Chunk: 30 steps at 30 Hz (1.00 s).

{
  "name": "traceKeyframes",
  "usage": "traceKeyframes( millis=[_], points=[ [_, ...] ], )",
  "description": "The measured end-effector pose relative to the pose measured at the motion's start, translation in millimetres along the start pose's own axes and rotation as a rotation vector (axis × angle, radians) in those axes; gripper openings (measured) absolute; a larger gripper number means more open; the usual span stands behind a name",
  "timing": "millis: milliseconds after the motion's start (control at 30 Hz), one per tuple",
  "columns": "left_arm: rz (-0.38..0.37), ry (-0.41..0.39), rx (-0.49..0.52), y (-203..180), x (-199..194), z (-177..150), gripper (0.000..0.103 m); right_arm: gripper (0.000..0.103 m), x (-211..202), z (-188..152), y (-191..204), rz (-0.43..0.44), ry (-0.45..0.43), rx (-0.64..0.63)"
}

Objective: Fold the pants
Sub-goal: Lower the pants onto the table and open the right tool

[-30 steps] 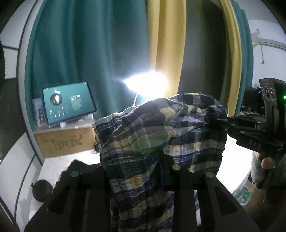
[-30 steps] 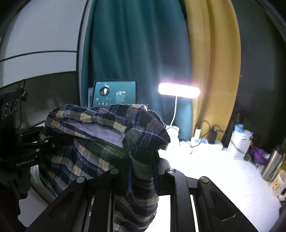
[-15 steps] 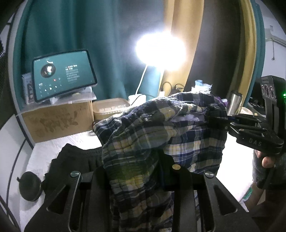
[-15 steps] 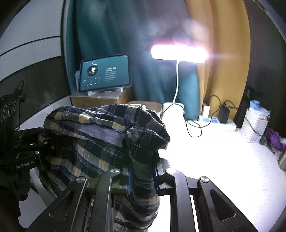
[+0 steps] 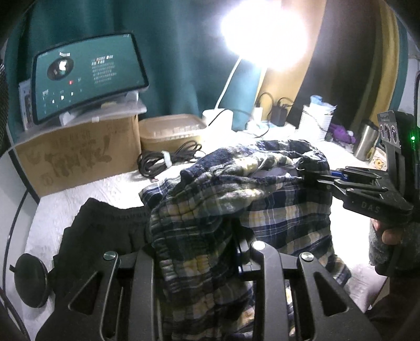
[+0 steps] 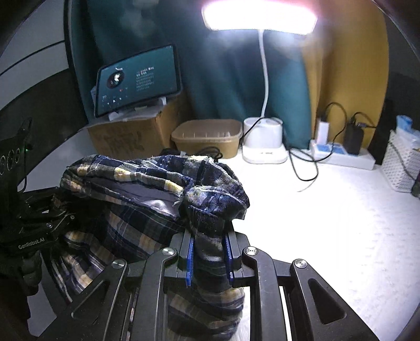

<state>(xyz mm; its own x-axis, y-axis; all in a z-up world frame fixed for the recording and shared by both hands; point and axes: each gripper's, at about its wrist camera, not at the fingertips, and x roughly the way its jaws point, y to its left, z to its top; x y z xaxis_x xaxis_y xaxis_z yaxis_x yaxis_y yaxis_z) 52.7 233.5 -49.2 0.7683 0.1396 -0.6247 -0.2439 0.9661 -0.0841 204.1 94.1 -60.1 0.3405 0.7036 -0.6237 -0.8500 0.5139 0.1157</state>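
The plaid pants (image 5: pixel 210 215) hang bunched between my two grippers, held up off the white worktop (image 6: pixel 328 223). My right gripper (image 6: pixel 208 258) has its blue-lined fingers (image 6: pixel 189 259) clamped on a gathered wad of the waistband, which bulges up just ahead of them. My left gripper (image 5: pixel 210 251) has the cloth draped thick over its fingers; they look closed on a fold, though the fabric hides the tips. In the left wrist view the right gripper (image 5: pixel 315 178) pinches the far edge of the pants, off to the right of my left fingers.

Compared with a second ago, both cameras have tipped downward: the lamp (image 6: pixel 260 15) has climbed to the top of each view, and the worktop now fills the ground ahead. A dark garment (image 5: pixel 105 225) lying left of my left fingers shows far more fully than before, and a coiled cable (image 5: pixel 168 160) and a tan tub (image 6: pixel 207 136) have come into sight beyond the pants. The grip on the cloth looks unchanged.
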Motion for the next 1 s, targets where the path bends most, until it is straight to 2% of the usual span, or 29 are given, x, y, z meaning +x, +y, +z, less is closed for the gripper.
traceKeyframes(
  millis=[433,567,667,767,833,900,1000],
  points=[
    [0.043,0.118,-0.086,33.3,40.9,-9.6,0.028,0.019,66.9,-0.9,-10.6,0.059,0.103,0.015],
    [0.038,0.137,-0.102,42.4,51.3,-10.5,0.033,0.019,79.0,-3.1,-17.8,0.056,0.126,0.039],
    [0.043,0.144,-0.109,49.2,55.9,-10.7,0.043,0.02,86.6,-2.7,-21.8,0.047,0.136,0.06],
    [0.049,0.141,-0.124,57.5,55.6,-9.7,0.051,0.029,89.4,-3.7,-25.7,0.029,0.132,0.064],
    [0.056,0.138,-0.142,62.7,53.2,-8.9,0.056,0.045,88.4,-3.7,-30.1,0.002,0.122,0.079],
    [0.062,0.128,-0.149,64.3,48.8,-7.5,0.056,0.054,85.4,-2.5,-35.0,-0.034,0.106,0.093],
    [0.052,0.082,-0.15,61.8,33.7,-3.1,0.056,0.054,80.6,-0.5,-40.0,-0.075,0.092,0.094]
  ],
)
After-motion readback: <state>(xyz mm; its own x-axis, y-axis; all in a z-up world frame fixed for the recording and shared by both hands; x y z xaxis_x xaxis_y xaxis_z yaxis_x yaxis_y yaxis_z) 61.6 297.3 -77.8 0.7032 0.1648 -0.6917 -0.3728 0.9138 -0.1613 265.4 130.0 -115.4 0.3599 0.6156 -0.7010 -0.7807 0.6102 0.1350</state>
